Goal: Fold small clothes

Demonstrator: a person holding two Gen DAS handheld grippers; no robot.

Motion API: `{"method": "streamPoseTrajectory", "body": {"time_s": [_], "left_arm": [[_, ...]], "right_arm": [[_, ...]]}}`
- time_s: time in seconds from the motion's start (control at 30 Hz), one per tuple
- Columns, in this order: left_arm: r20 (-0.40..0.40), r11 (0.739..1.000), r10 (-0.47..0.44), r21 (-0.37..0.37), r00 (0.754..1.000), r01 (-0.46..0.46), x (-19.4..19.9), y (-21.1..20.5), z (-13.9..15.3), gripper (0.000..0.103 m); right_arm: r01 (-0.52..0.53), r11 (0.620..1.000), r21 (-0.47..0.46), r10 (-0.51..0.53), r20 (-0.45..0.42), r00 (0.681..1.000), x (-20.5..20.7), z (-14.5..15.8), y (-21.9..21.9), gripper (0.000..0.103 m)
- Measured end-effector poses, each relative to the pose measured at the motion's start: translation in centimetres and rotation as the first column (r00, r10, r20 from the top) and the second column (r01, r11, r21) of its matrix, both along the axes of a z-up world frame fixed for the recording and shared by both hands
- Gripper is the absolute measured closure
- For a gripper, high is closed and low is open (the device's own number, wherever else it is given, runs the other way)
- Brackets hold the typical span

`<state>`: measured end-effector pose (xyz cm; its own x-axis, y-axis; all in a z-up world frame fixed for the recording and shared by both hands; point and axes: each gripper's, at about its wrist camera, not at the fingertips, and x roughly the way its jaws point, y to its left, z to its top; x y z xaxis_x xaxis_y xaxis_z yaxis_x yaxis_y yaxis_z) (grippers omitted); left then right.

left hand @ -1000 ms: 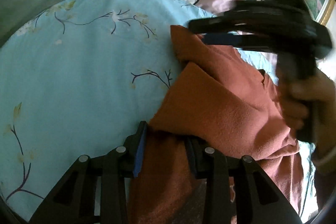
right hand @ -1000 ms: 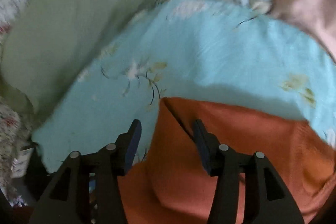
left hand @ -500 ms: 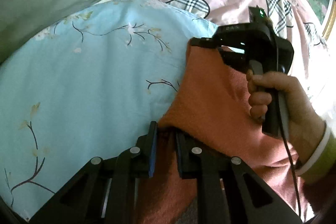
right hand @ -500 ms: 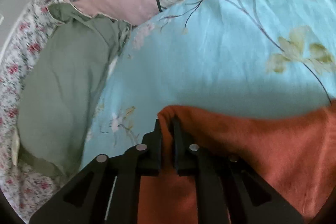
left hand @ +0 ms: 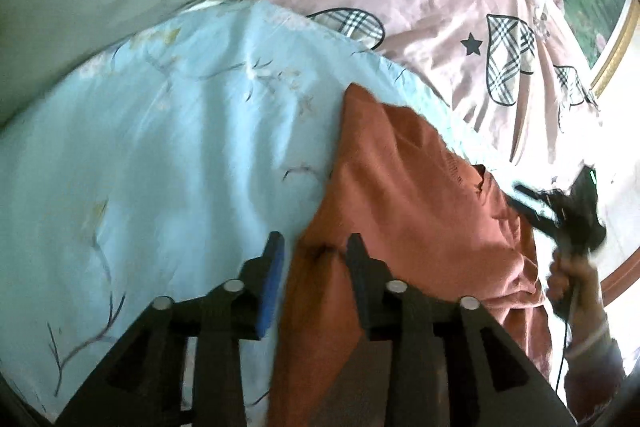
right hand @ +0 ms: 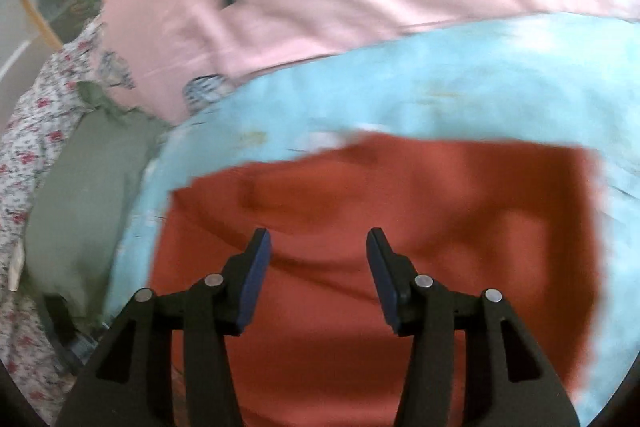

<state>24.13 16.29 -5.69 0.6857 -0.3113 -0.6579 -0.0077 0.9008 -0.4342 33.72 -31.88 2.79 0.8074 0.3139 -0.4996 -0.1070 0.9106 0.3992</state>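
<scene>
Lying beneath both parted tongs, the orange garment.

From my remote station both views look softly lit by daylight, with no hard shadows. In the left wrist view I see strong glare at the right edge, where the pink sheet washes out to white. The right wrist view is blurred almost everywhere; only the fingers stay sharp. Both pictures bend strongly at the edges, and the corners are black.
</scene>
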Motion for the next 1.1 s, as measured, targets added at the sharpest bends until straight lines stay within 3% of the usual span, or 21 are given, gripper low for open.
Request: {"method": "streamPoseTrajectory", "body": {"time_s": [0.17,0.23,0.37,0.43,0.47,0.57,0.67,0.77,0.93,1.1], "left_arm": [[-0.007,0.992,-0.011,0.123,1.000,0.011,2.8,-2.4,0.8,0.066],[-0.021,0.985,0.007,0.174,1.000,-0.003,3.6,-3.0,0.5,0.066],[-0.064,0.984,0.026,0.180,0.998,-0.014,4.7,-3.3,-1.0,0.066],[-0.087,0.981,0.028,0.191,0.996,-0.011,5.2,-3.6,-1.6,0.066],[-0.092,0.980,0.028,0.200,0.995,-0.009,5.3,-3.8,-1.7,0.066],[-0.092,0.975,0.027,0.220,0.995,-0.006,5.1,-4.2,-1.7,0.066],[-0.100,0.969,0.021,0.247,0.995,0.004,4.9,-4.7,-2.0,0.064],[-0.111,0.960,0.026,0.281,0.993,0.007,5.0,-5.3,-2.7,0.064],[-0.126,0.952,0.032,0.307,0.992,0.008,4.6,-5.1,-2.6,0.062],[-0.128,0.955,0.008,0.294,0.992,0.030,1.7,-4.8,-1.7,0.062]], "right_arm": [[0.114,0.992,-0.047,-0.115,-0.025,0.993,-4.5,-2.6,-4.4,0.052],[0.102,0.994,-0.043,-0.104,-0.047,0.993,-5.0,-3.6,-4.7,0.052],[0.049,0.998,-0.048,-0.053,-0.088,0.995,-4.3,-5.0,-3.3,0.052],[0.021,1.000,-0.013,-0.021,-0.069,0.997,-4.5,-4.8,-3.1,0.095],[0.023,0.999,0.034,-0.022,-0.032,0.999,-5.2,-4.0,-3.4,0.098],[0.074,0.996,0.042,-0.077,0.077,0.994,-7.7,-1.7,-3.8,0.098],[0.125,0.990,-0.064,-0.126,-0.004,0.992,-7.0,-2.8,-3.3,0.098],[0.110,0.991,-0.077,-0.120,-0.138,0.983,-5.4,-5.7,-3.3,0.098],[0.173,0.983,-0.060,-0.178,-0.096,0.979,-7.8,-4.7,-3.8,0.095],[0.134,0.991,-0.028,-0.135,-0.029,0.990,-13.1,-3.5,-3.3,0.095]]}}
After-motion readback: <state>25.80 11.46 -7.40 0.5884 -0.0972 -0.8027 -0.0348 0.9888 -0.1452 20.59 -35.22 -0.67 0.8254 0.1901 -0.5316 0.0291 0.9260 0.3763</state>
